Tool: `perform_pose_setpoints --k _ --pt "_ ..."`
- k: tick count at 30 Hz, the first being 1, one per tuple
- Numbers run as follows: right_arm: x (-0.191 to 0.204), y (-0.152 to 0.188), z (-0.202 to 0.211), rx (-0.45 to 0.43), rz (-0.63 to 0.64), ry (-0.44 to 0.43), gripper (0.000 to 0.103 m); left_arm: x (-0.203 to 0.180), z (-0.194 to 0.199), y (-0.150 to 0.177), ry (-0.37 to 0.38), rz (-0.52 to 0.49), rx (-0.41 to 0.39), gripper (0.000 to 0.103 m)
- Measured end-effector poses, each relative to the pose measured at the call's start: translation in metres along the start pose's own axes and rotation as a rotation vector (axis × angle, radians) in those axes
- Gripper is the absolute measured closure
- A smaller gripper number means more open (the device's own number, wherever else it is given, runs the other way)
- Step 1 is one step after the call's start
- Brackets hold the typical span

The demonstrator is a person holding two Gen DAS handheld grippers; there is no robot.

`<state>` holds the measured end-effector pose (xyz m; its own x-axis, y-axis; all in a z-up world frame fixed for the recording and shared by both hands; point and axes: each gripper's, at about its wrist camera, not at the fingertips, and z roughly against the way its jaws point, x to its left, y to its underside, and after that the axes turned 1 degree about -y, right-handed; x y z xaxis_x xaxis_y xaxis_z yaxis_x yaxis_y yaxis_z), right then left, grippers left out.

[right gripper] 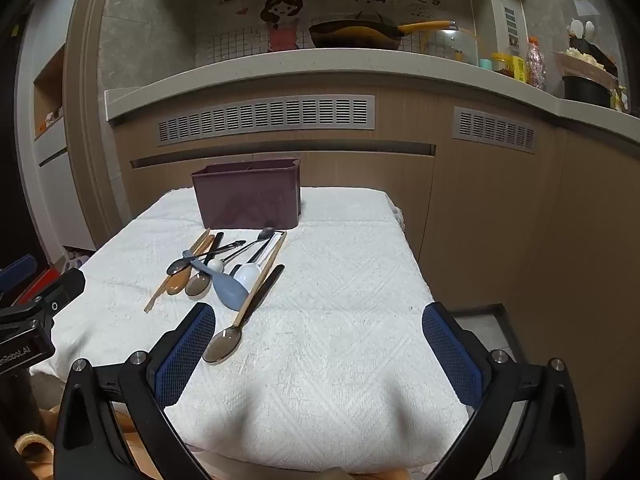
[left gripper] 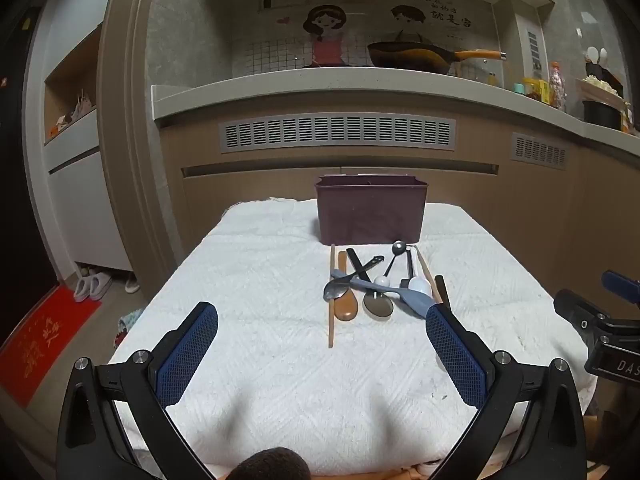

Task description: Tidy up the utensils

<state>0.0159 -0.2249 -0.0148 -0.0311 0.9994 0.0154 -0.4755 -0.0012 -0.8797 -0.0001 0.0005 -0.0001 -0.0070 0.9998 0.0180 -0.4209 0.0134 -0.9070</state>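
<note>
From the left wrist, the left gripper [left gripper: 322, 322] hangs over the near part of a white towel [left gripper: 260, 280], its blue pads [left gripper: 188, 354] wide apart with nothing between them. The purple bin [left gripper: 370, 210] stands upright at the towel's far edge, and the utensils lie in a loose heap just in front of it: a wooden chopstick [left gripper: 331, 300] on the heap's left side, a brown spoon [left gripper: 346, 302] just beside it, a steel spoon [left gripper: 338, 289] crossing both, a grey spoon [left gripper: 378, 304] nearer the middle, a blue spatula [left gripper: 416, 302] and a white spoon [left gripper: 420, 284] on the right, with the gripper's right pad covering the heap's right edge. The right gripper [left gripper: 608, 320] shows at the frame's right side, level with the heap. Beyond the bin runs a counter [left gripper: 320, 80] carrying a pan [left gripper: 412, 56]. From the right wrist, the right gripper [right gripper: 320, 322] also stands spread, empty, over bare towel [right gripper: 340, 300]. The bin [right gripper: 248, 196] sits far left of centre, and the heap [right gripper: 224, 268] lies in front of it, with a dark spoon [right gripper: 224, 344] nearest, its bowl just beside the gripper's left pad [right gripper: 186, 354]. The left gripper [right gripper: 40, 304] shows at the left edge.
</note>
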Motion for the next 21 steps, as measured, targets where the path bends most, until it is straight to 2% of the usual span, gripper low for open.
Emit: perform_pose_setpoints --k 21 --pt "0.002 0.001 -0.003 0.003 -0.009 -0.009 0.0 -0.003 -0.011 0.008 -0.016 -0.016 0.028 0.0"
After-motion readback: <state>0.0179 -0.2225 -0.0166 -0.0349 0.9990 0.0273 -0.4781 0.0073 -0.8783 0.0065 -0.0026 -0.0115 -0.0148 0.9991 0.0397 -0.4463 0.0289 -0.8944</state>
